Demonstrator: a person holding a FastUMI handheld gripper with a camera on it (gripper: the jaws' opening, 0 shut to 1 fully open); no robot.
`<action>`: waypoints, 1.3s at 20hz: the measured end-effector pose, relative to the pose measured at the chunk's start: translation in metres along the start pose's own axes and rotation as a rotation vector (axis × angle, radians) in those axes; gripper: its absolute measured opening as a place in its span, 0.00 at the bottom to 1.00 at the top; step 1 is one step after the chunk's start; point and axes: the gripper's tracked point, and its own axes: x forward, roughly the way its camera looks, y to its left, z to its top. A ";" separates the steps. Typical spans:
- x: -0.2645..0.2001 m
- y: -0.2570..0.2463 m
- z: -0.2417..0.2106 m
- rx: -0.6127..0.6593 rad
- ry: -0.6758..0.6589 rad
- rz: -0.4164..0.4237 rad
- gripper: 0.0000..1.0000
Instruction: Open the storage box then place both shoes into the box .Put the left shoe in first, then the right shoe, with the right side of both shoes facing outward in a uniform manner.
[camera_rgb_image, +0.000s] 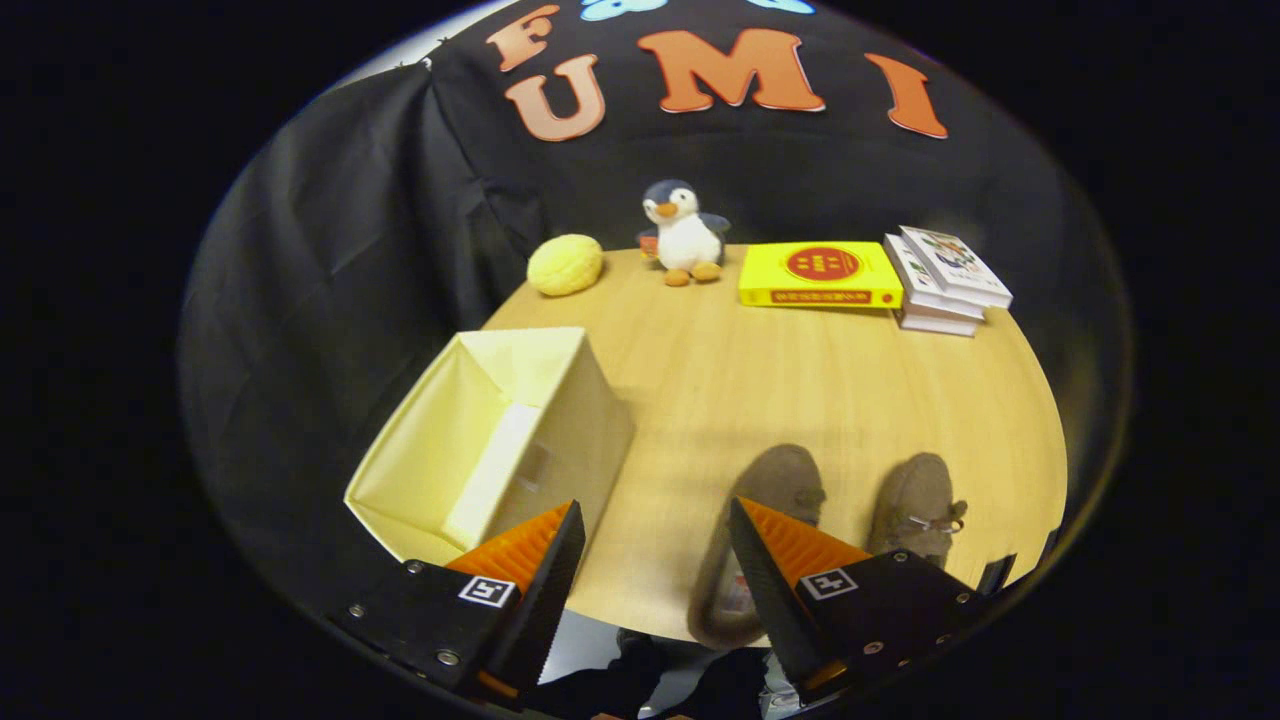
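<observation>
Two shoes (800, 520) sit apparently near the table's (700, 400) near edge, box (480, 440) open, jaws released over bare wood.

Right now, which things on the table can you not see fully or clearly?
- Nearer shoe, gripper view: one finger of the open gripper covers its side and heel.
- Second shoe: its heel is hidden behind the gripper body.
- Storage box: it stands open, but its near corner is behind the other finger.
- Yellow book and book stack: cover print too small to read.
- Item behind the penguin toy: mostly hidden.
</observation>
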 end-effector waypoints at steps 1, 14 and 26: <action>0.003 -0.016 -0.013 0.009 0.017 -0.023 0.88; 0.077 -0.094 -0.073 0.004 0.057 -0.160 0.63; 0.081 -0.091 -0.053 0.103 0.076 -0.193 0.06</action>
